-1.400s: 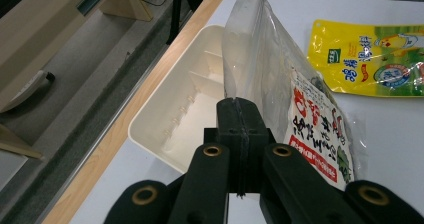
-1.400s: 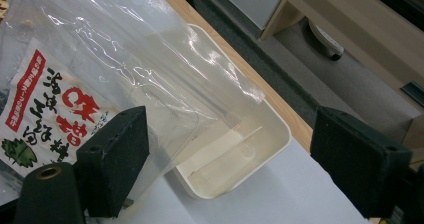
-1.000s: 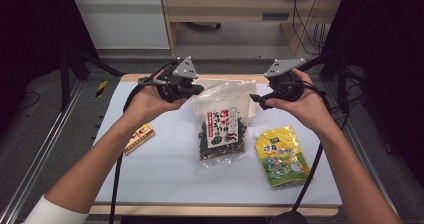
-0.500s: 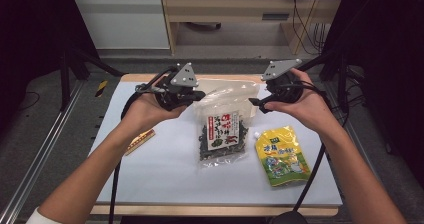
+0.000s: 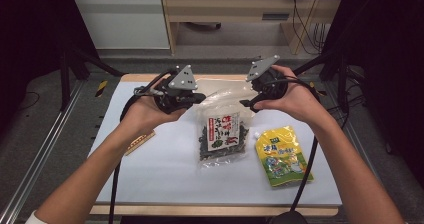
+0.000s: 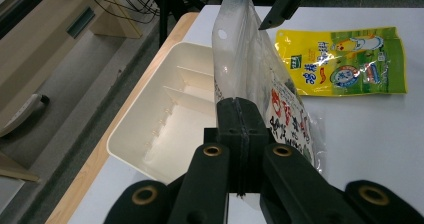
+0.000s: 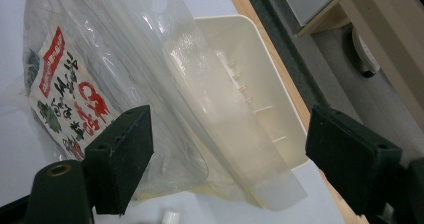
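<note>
Left gripper [image 5: 192, 98]: held in the person's left hand above the far part of the table, jaws closed flat on the clear upper edge of the seaweed bag [image 5: 221, 134]; in the left gripper view the two black jaws meet with the plastic pinched between them [image 6: 239, 115]. Right gripper [image 5: 248, 103]: held in the right hand, opposite the left, jaws spread wide apart, one on either side of the bag's top in the right gripper view [image 7: 227, 154], gripping nothing. Seaweed bag: transparent pouch with a red-and-white label and dark contents, near the middle of the white table [image 5: 165, 174]; lower end resting on the surface, upper end lifted by the left gripper. Tray [image 6: 165, 109]: cream, with inner dividers, at the far edge of the table, just behind the bag; seen through the plastic in the right gripper view [image 7: 250, 84]. Yellow pouch [image 5: 282, 155]: flat on the table, just beside the bag on the person's right. Small bar [image 5: 139, 143]: tan wrapper, flat on the table near the left forearm, well apart from the bag.
</note>
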Tool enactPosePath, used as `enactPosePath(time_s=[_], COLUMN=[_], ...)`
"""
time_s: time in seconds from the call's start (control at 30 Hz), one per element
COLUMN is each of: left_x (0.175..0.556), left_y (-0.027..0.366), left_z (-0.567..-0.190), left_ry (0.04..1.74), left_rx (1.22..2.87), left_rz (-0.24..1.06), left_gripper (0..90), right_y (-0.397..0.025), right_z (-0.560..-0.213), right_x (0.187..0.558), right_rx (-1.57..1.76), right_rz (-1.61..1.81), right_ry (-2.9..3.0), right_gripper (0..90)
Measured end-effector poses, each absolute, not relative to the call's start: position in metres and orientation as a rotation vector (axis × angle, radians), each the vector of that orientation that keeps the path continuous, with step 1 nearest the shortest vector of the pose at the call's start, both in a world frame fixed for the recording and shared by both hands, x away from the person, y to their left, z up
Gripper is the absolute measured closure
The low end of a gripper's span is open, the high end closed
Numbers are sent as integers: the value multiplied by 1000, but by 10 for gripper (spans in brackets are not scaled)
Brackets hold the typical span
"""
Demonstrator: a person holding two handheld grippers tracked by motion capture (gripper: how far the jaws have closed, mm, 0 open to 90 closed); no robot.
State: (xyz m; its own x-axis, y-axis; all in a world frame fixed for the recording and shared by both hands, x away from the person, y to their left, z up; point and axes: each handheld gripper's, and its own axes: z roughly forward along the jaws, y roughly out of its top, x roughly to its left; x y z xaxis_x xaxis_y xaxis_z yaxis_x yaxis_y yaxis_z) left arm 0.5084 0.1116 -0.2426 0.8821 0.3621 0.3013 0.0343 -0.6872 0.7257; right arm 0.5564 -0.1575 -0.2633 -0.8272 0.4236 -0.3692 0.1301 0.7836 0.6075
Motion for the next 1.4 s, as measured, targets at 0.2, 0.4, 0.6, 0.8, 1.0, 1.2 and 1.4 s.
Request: enactPosePath(time_s=[0.2, 0.4, 0.6, 0.8, 1.0, 1.2, 1.4], left_x=[505, 502, 504, 506, 507, 504, 501], left_y=[112, 111, 113, 116, 121, 129, 149], left_z=[-241, -240, -240, -242, -248, -260, -277], left_ry=[271, 264, 280, 297, 328, 380, 496], left_rx=[2277, 2281, 2275, 2270, 2224, 2148, 2100], left_rz=[548, 548, 539, 534, 535, 527, 514], left_gripper=[900, 900, 900, 900, 726, 371, 187], right_y=[-149, -145, -145, -149, -152, -157, -167], right_z=[-265, -271, -275, -274, -272, -271, -264], right_x=[559, 560, 558, 555, 553, 553, 549], right_rx=[349, 300, 276, 248, 224, 240, 335], right_rz=[776, 745, 709, 704, 723, 704, 748], right_ry=[2540, 2605, 2663, 2694, 2719, 2751, 2764], right_gripper=[241, 320, 460, 678, 769, 828, 856])
